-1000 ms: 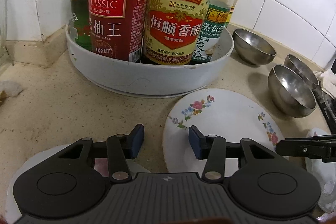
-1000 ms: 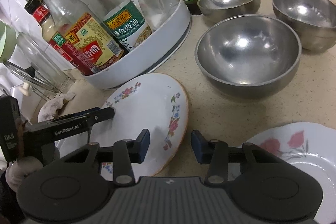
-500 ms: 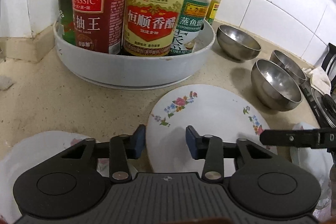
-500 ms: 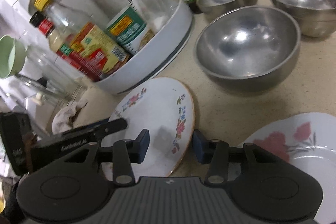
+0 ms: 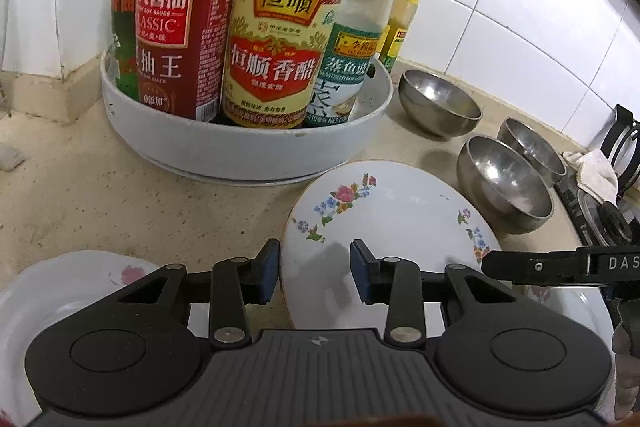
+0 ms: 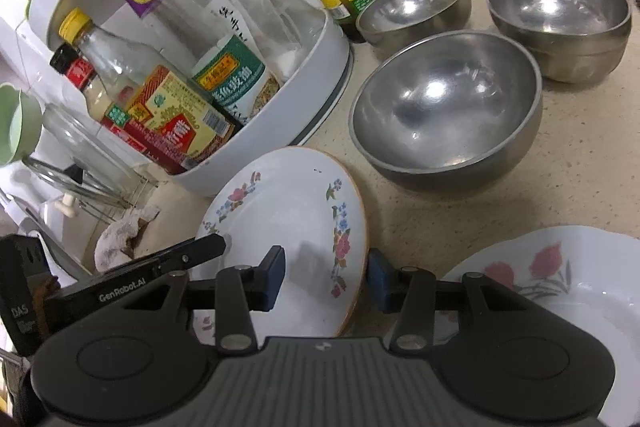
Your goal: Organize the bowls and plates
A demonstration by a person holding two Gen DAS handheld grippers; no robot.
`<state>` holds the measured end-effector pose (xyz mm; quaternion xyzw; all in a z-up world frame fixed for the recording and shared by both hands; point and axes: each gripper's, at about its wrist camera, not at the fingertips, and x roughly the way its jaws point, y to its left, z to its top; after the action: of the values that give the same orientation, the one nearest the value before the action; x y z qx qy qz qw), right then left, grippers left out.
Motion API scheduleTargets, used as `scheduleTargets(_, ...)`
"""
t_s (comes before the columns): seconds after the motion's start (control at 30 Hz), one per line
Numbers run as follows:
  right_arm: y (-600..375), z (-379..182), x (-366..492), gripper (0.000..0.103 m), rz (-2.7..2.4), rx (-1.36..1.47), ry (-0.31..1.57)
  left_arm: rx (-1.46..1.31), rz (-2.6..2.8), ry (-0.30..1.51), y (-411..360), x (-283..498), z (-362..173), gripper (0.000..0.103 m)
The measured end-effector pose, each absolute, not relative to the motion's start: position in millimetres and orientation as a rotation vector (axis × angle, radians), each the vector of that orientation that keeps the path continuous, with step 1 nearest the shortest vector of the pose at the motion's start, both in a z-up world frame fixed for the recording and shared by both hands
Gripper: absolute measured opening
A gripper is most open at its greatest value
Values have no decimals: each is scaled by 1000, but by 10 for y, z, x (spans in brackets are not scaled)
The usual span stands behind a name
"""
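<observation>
Left wrist view: both grippers, left gripper (image 5: 314, 277) and right gripper (image 6: 326, 277), have closed in, fingers open astride opposite rims of floral plate (image 5: 384, 223); nothing gripped; lift looks imminent.

The small plate (image 5: 384, 223) is white with little pink and blue flower sprigs around its rim and a thin orange-brown edge. It sits tilted, its near edge seemingly raised off the counter, just in front of the bottle rack. A second plate (image 6: 568, 291), white with larger pink tulips, lies flat to its right. A third plate (image 5: 72, 299), also white with a pink flower, lies to the left. Three steel bowls stand upright and empty beyond the plates: the big bowl (image 6: 444, 107) nearest, the far-right bowl (image 6: 560, 15) close beside it, and the back bowl (image 6: 416, 7) by the rack.
</observation>
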<state>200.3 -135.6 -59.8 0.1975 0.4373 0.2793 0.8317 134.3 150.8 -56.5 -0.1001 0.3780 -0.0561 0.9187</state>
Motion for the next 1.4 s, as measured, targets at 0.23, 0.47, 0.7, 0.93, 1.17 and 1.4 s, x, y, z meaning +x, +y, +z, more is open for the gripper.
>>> scheduleTargets(0.23, -1428, -474, 1952, 43, 602, 435, 905, -208, -131, 760, 1481, 1313, -491, 44)
scheduleTargets(0.47, -1524, -420, 1853, 43, 587, 445, 902, -200, -164, 748, 1386, 1252, -447, 45)
scheduleTargets(0.7, -1679, -331, 1697, 43, 563, 452, 883, -178, -209, 739, 1226, 1186, -397, 45)
scheduleTargets(0.93, -1935, -289, 1475, 43, 510, 473, 871, -149, -281, 741, 991, 1109, -381, 45)
scheduleTargets(1.17, -2175, -269, 1256, 43, 458, 494, 857, -125, -343, 740, 772, 1032, -378, 45)
scheduleTargets(1.4, -2429, -272, 1048, 43, 405, 511, 848, -98, -395, 747, 516, 974, -373, 45)
